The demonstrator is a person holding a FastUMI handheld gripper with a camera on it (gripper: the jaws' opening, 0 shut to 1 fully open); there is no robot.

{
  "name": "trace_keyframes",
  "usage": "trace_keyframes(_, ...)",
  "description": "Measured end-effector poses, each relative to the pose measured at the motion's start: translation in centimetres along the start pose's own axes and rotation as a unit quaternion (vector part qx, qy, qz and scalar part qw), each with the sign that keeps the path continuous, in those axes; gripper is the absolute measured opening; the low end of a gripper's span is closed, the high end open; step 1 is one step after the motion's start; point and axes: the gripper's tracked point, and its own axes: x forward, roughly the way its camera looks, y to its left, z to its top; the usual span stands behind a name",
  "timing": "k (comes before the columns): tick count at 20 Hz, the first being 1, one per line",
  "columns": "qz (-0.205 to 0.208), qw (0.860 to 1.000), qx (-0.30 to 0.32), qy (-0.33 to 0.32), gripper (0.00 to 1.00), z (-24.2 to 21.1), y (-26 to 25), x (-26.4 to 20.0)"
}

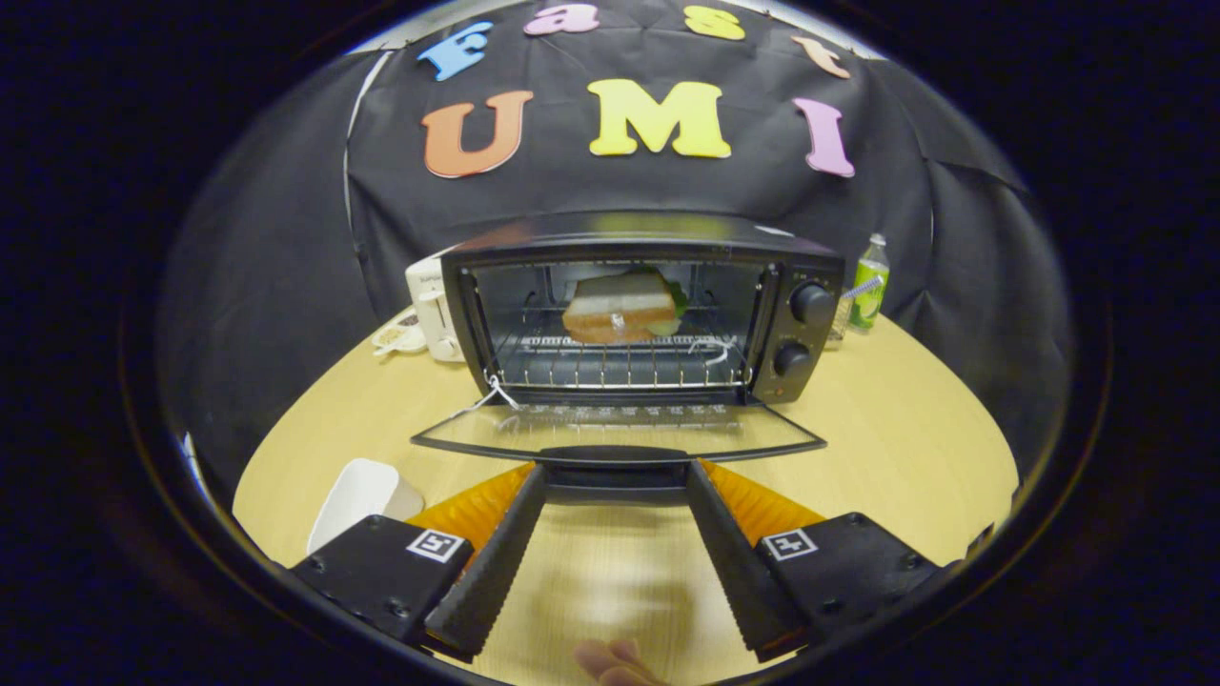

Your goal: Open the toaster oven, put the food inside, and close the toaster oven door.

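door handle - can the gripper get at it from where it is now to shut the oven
Probably yes. The gripper has its jaws open, and the door handle lies just ahead, at the tips. Nothing stands between them; the sandwich already sits inside on the rack.

light wood desk point(886, 429) carries a black toaster oven point(639, 314) near its far side. a white appliance point(434, 310) stands just beside it on one flank, a green bottle point(869, 283) on the other. a white container point(360, 495) sits nearer, beside the fingers.
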Motion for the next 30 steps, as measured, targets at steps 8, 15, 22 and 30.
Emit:
trace_keyframes(8,-0.019,0.999,-0.003,-0.044,0.99,1.2,0.1,0.3)
trace_keyframes(15,-0.023,0.992,-0.003,-0.123,0.99,3.3,0.1,0.4)
trace_keyframes(22,-0.007,0.984,-0.003,-0.178,0.99,5.7,0.2,0.7)
trace_keyframes(30,0.015,0.98,0.024,-0.198,0.99,9.2,0.1,1.8)
